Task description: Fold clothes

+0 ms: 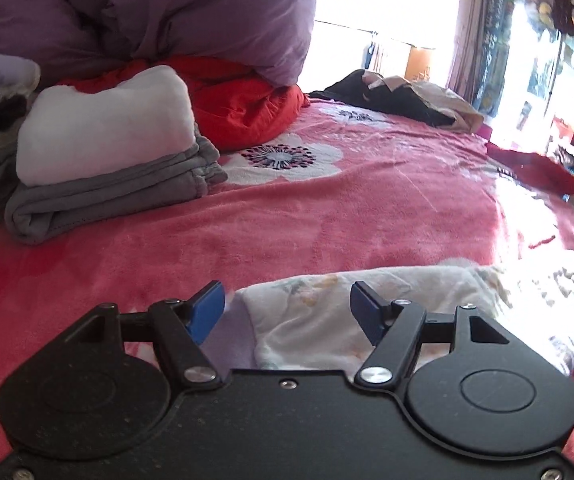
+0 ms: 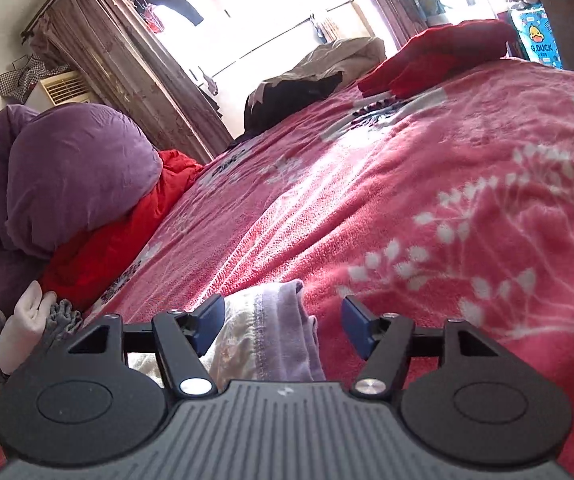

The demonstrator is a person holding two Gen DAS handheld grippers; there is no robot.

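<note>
A white floral-print garment with lilac trim lies bunched on the pink flowered blanket. My left gripper is open, its blue pads either side of the garment's near edge, not closed on it. In the right wrist view the same garment's lilac hem lies between the blue pads of my right gripper, which is also open. Whether the pads touch the cloth I cannot tell.
A folded stack of white and grey clothes sits at the left, with a red quilt and purple duvet behind. Dark and beige clothes lie at the far edge, a red garment at right.
</note>
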